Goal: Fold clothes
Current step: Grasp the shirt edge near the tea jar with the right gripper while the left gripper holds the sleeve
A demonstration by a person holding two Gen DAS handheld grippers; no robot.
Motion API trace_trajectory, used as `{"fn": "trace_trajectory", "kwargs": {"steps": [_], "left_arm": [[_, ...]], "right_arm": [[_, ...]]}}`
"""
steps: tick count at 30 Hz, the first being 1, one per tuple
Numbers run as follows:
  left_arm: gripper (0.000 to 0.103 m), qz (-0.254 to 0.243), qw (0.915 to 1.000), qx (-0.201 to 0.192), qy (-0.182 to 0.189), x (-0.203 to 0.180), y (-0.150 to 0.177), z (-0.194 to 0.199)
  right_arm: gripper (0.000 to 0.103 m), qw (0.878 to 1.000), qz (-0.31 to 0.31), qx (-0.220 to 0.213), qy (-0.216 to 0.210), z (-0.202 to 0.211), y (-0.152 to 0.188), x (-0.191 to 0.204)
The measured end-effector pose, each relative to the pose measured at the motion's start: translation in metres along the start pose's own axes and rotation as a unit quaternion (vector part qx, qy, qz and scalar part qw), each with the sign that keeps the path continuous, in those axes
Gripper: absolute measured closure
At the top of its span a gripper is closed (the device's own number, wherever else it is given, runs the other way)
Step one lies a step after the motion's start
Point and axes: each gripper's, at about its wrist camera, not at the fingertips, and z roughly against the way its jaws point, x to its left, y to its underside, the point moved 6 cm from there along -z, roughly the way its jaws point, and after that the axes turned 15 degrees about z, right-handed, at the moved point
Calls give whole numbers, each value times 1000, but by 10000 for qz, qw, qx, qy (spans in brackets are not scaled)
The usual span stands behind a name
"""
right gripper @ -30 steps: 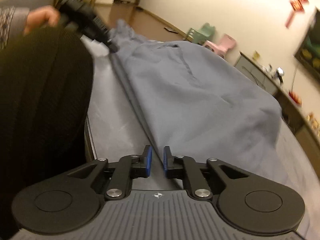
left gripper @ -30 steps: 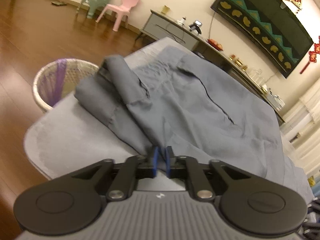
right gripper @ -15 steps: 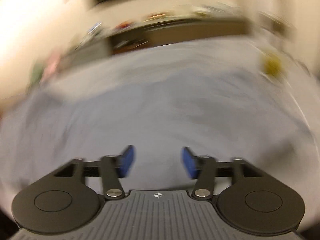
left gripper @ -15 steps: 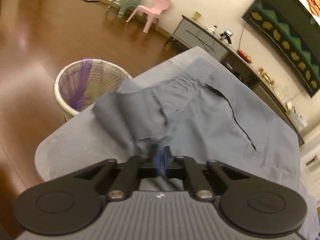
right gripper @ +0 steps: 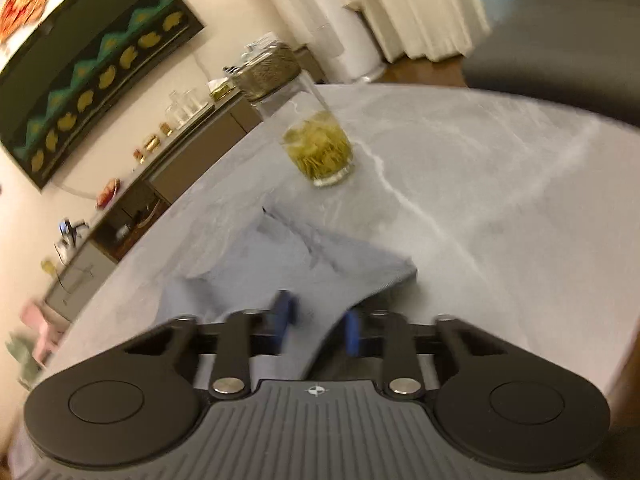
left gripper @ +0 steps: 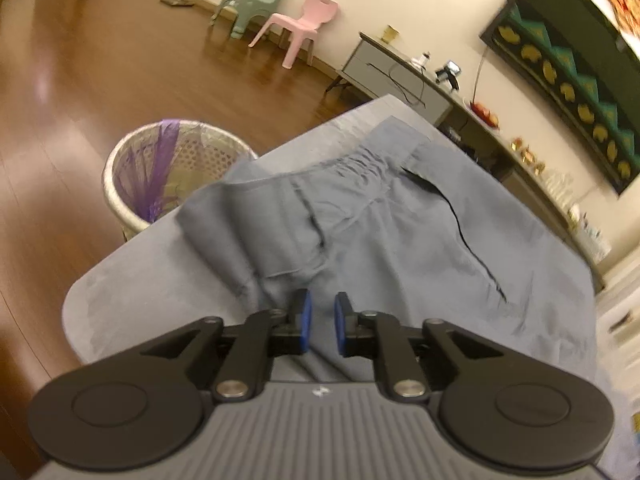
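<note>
My left gripper (left gripper: 319, 316) sits slightly parted, empty, over the grey trousers (left gripper: 384, 236) spread on the table (left gripper: 132, 276); my right gripper (right gripper: 318, 322), wider apart and empty, straddles the hem to seize it.

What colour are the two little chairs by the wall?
One chair is pink and the other chair is mint green. The left wrist view shows them best.

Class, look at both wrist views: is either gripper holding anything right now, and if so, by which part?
Nothing is held. The left gripper is open above the grey trousers, and the right gripper is open over their hem end.
</note>
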Motion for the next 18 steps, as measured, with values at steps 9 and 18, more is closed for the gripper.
{"fn": "trace_trajectory", "kwargs": {"steps": [9, 18], "left_arm": [[89, -361, 9991, 5, -240, -8, 0, -4], [78, -557, 9976, 148, -383, -11, 4, 5]], "right_arm": [[102, 9537, 2333, -1892, -133, 70, -64, 59], [100, 9955, 935, 67, 114, -36, 2, -34]]}}
